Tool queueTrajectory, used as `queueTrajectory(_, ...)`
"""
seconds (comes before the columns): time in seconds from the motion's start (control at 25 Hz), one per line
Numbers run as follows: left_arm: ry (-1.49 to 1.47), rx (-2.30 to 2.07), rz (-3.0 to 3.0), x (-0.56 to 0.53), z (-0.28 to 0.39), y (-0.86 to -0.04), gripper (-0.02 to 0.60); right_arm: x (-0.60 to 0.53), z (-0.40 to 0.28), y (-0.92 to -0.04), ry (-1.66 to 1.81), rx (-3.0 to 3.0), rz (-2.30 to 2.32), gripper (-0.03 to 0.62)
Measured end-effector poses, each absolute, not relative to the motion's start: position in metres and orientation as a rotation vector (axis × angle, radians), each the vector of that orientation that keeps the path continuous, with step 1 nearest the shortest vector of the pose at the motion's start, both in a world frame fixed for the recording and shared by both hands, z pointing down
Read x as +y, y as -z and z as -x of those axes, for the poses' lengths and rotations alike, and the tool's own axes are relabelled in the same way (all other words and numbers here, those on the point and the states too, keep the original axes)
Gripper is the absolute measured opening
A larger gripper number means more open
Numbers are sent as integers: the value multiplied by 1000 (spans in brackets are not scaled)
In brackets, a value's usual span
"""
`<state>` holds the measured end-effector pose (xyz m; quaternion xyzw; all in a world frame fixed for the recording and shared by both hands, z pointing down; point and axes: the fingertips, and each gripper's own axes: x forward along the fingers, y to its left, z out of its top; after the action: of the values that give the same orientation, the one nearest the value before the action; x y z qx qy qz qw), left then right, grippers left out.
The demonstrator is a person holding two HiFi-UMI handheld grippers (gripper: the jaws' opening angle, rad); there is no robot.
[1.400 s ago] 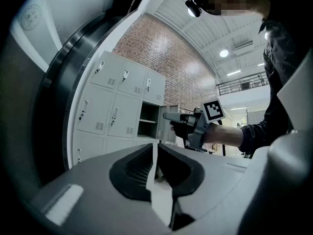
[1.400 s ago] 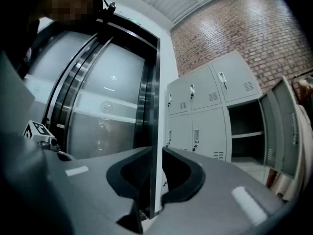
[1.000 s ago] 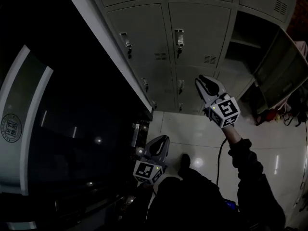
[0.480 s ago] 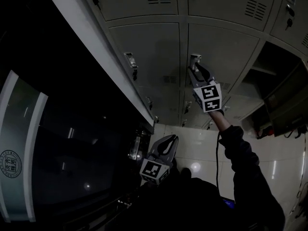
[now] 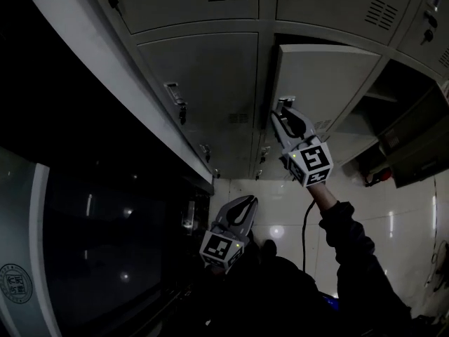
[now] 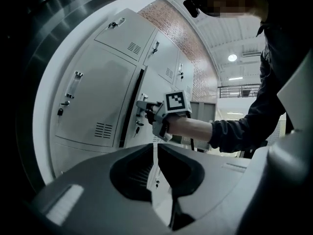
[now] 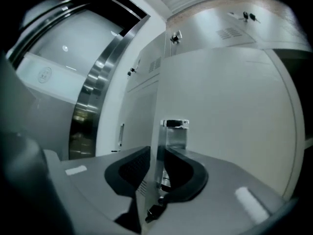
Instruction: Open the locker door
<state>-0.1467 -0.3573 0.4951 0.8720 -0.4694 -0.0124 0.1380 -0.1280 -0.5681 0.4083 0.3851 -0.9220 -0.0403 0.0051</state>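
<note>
The right gripper view alone shows the grip up close. The right tool (image 7: pixel 159 153) is closing its jaws on the chrome latch handle (image 7: pixel 175 131), with the handle plate and the door's thin front edge between the pads. In the head view that right tool (image 5: pixel 282 115) sits at mid frame on the handle (image 5: pixel 284 104). The grey metal locker door (image 5: pixel 326 83) stands slightly ajar there, with a dark gap along its left and top edges. The left gripper view gives a side look at the door (image 6: pixel 151 84) swung out from the cabinet face. It also shows the right tool's black-and-white marker cube (image 6: pixel 177 102) and a bare forearm in a dark sleeve (image 6: pixel 234 129) behind it.

The left tool (image 6: pixel 155 150) has its jaws together with nothing between them. In the head view it hangs at lower centre (image 5: pixel 242 203), well apart from the lockers.

A round emblem (image 5: pixel 14 279) sits on a pale band at lower left, its lettering too small to read. The right gripper view shows the emblem at upper left (image 7: pixel 45 74). The marker cubes carry only square patterns.

The lockers form a grey bank with louvred vents, and another locker's door (image 5: pixel 414 153) hangs open at right. The glossy pale tiled floor (image 5: pixel 280 220) reflects lamps. Only the left gripper view shows the red brick wall (image 6: pixel 171 26) and a ceiling lamp (image 6: pixel 232 58).
</note>
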Motion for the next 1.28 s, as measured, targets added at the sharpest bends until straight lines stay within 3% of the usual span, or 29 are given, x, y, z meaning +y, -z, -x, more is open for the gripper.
queueTrajectory(0.16,22,-1310,-2557,-334,127,-498,34,-485,83,-394,175,-2993,-1171,96)
queueTrajectory(0.28,23,-1303,-2555,-304,110,-507,34,-435,23,-398,195,-2955,-1229,22)
queueTrajectory(0.6,19,-1406,-2574,-183,38,-485,34,-382,-69,-420,199,-2845,-1260,2)
queueTrajectory(1.28,5,-1454,-2528,60,-21,-478,34,31,-107,-500,-206,-2873,-1119,0)
